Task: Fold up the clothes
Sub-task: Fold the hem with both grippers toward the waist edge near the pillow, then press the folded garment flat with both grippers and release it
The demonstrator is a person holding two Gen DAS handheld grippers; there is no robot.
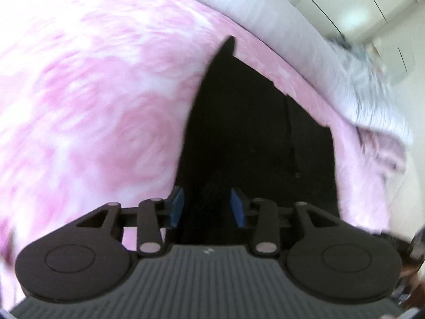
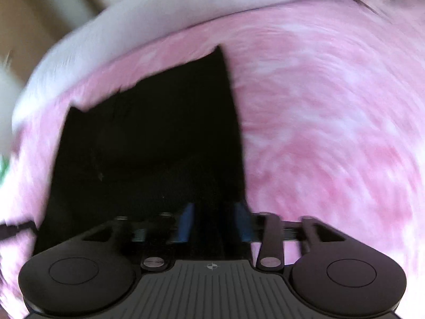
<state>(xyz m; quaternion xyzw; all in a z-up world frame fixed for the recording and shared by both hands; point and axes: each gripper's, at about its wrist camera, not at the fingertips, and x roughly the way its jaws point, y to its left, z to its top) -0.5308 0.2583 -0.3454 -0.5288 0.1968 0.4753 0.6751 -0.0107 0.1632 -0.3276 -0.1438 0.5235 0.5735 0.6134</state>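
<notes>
A black garment point(image 1: 255, 133) lies spread over a pink tie-dye sheet point(image 1: 93, 106). In the left wrist view it runs from a pointed corner at the top down between the blue pads point(image 1: 177, 207) of my left gripper point(image 1: 207, 207), which is shut on the garment's near edge. In the right wrist view the same black garment point(image 2: 148, 138) fills the middle left. My right gripper point(image 2: 215, 222) is shut on its near edge, with cloth between the blue pads point(image 2: 186, 222). Both views are motion-blurred.
The pink tie-dye sheet point(image 2: 332, 133) covers most of the surface. A white cloth or pillow edge point(image 1: 279, 26) borders it at the far side, also seen as a white band point(image 2: 106, 34). Pale walls or cabinets point(image 1: 372, 5) stand beyond.
</notes>
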